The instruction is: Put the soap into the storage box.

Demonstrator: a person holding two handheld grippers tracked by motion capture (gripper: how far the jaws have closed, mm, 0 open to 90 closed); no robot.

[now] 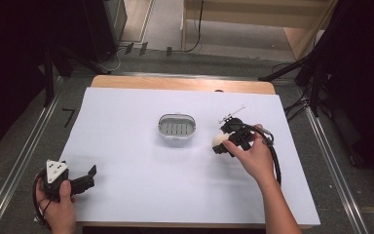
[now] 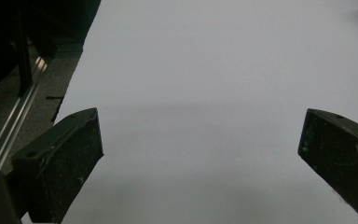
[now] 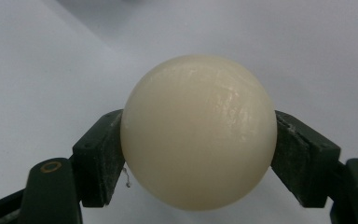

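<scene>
I work in what looks like a lab or recording studio: a white-covered table (image 1: 126, 195), black curtains (image 1: 9, 73) on both sides, metal floor rails (image 1: 24, 151), tripod legs (image 1: 292, 68) and trailing cables (image 1: 195, 29).

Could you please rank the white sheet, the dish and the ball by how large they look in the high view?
1. White sheet, by far the largest.
2. Dish.
3. Ball, smallest, partly hidden by the right gripper.
</scene>
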